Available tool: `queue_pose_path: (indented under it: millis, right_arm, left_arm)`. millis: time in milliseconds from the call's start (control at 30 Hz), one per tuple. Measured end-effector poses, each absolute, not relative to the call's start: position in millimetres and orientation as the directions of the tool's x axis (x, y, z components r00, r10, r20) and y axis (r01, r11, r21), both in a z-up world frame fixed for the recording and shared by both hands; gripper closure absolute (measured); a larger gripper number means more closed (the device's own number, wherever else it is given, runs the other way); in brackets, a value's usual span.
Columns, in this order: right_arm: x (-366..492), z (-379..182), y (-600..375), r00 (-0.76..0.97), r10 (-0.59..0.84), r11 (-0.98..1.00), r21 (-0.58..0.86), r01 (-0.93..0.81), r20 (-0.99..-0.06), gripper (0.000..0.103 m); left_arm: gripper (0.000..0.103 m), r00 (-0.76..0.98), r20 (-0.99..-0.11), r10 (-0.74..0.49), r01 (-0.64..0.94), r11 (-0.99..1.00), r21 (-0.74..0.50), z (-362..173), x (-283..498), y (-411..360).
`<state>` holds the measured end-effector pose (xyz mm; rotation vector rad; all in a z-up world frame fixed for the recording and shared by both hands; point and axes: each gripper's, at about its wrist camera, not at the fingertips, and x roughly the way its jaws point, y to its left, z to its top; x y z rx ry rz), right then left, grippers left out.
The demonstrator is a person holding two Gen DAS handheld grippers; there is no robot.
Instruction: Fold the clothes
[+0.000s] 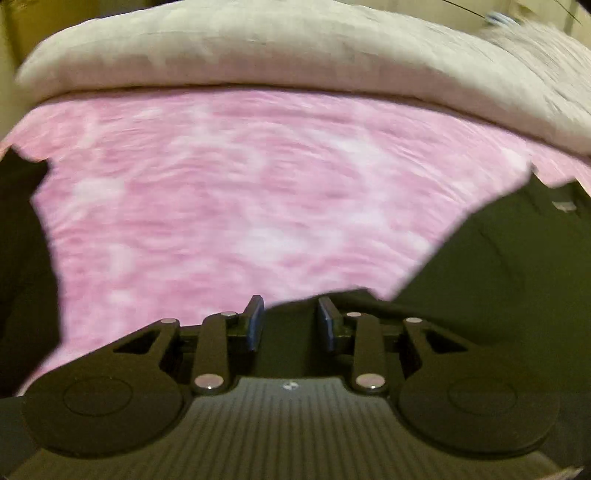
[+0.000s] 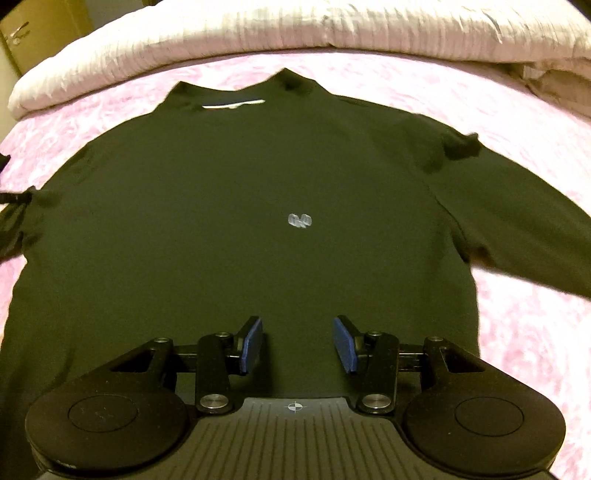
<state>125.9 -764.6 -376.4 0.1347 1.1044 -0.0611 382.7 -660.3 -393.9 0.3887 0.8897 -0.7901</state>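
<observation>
A black long-sleeved shirt [image 2: 221, 206] lies spread flat on a pink mottled bedcover [image 2: 535, 332], collar at the far end, with a small white logo [image 2: 299, 220] at its middle. My right gripper [image 2: 298, 343] is open and empty, low over the shirt's lower part. In the left wrist view, my left gripper [image 1: 291, 321] is open, its jaws over an edge of the black shirt [image 1: 498, 280] that runs from the lower middle to the right. A dark piece of the cloth also shows at the left edge [image 1: 22, 258].
A rolled whitish-pink duvet [image 2: 295, 29] lies across the far side of the bed and also shows in the left wrist view [image 1: 258, 48]. Pink bedcover [image 1: 221, 184] fills the space ahead of the left gripper. A yellowish wall and cabinet [image 2: 40, 26] stand at the far left.
</observation>
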Motion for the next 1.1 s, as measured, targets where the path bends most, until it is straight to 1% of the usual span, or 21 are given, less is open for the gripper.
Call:
queue_pose_path:
  millis: [167,333,367,400,467,500,533,600,700,800,867,900,933,967,1000,1067,1100]
  right_arm:
    - [130.5,-365.5,-734.0,0.47,0.036,0.995,0.078,0.07,-0.882,0.056]
    - [139.1,-366.3,-702.3,0.467,0.084,0.994,0.109,0.027,-0.88,0.056]
    - [141.2,-368.7,-696.6,0.458,0.092,0.993,0.113,0.019,-0.884,0.056]
    - [142.8,-370.1,-691.2,0.452,0.096,0.993,0.115,0.016,-0.887,0.056]
    - [146.7,-371.2,-681.7,0.449,0.108,0.993,0.121,0.0,-0.887,0.056]
    - [148.2,-370.9,-677.1,0.448,0.111,0.993,0.12,-0.008,-0.887,0.056]
    - [149.6,-370.4,-672.5,0.449,0.111,0.993,0.116,-0.017,-0.887,0.056]
    - [153.3,-370.2,-665.2,0.451,0.11,0.994,0.111,-0.026,-0.886,0.056]
    - [156.8,-369.9,-655.0,0.45,0.109,0.993,0.112,-0.02,-0.887,0.056]
    - [159.4,-367.3,-642.6,0.452,0.11,0.994,0.111,-0.025,-0.885,0.056]
    - [159.5,-362.8,-631.6,0.457,0.112,0.994,0.106,-0.039,-0.883,0.056]
    - [159.7,-360.9,-626.8,0.459,0.113,0.994,0.103,-0.048,-0.881,0.056]
    - [159.9,-359.1,-622.1,0.461,0.115,0.993,0.1,-0.056,-0.88,0.056]
    - [160.1,-357.3,-617.5,0.464,0.116,0.993,0.097,-0.065,-0.878,0.056]
    - [160.5,-355.9,-613.5,0.465,0.114,0.993,0.092,-0.069,-0.878,0.056]
    - [160.9,-353.7,-606.9,0.467,0.107,0.994,0.083,-0.072,-0.878,0.056]
    - [161.1,-352.4,-604.7,0.469,0.1,0.995,0.078,-0.068,-0.878,0.056]
  left_arm:
    - [0.076,0.421,-0.807,-0.415,0.708,0.706,0.006,-379.3,390.5,-601.1]
    - [0.072,0.434,-0.844,-0.313,0.735,0.666,0.131,-376.1,361.5,-523.7]
    - [0.072,0.426,-0.867,-0.257,0.722,0.674,0.155,-382.6,360.4,-506.7]
    - [0.069,0.422,-0.872,-0.247,0.704,0.696,0.143,-383.5,360.8,-487.0]
    - [0.069,0.421,-0.879,-0.225,0.66,0.74,0.127,-379.7,361.5,-453.8]
    - [0.07,0.432,-0.877,-0.21,0.641,0.756,0.134,-374.6,360.9,-444.5]
    - [0.074,0.445,-0.872,-0.203,0.624,0.769,0.139,-369.0,359.4,-436.2]
    - [0.072,0.462,-0.861,-0.212,0.584,0.804,0.115,-358.3,358.4,-422.7]
    - [0.061,0.463,-0.852,-0.245,0.488,0.873,0.014,-352.9,368.6,-401.5]
    - [0.061,0.442,-0.858,-0.262,0.367,0.925,-0.094,-361.3,385.4,-385.9]
    - [0.061,0.44,-0.858,-0.266,0.29,0.946,-0.145,-368.3,393.1,-379.6]
    - [0.064,0.437,-0.856,-0.276,0.255,0.951,-0.176,-371.8,396.0,-376.8]
    - [0.07,0.435,-0.853,-0.287,0.241,0.95,-0.197,-374.5,396.7,-376.4]
    - [0.08,0.441,-0.849,-0.292,0.25,0.948,-0.196,-372.3,393.7,-377.1]
    - [0.095,0.446,-0.844,-0.297,0.261,0.946,-0.194,-369.7,390.3,-377.8]
    - [0.095,0.458,-0.835,-0.306,0.282,0.94,-0.19,-364.6,383.6,-379.2]
    - [0.095,0.479,-0.828,-0.292,0.28,0.945,-0.171,-359.3,378.6,-376.3]
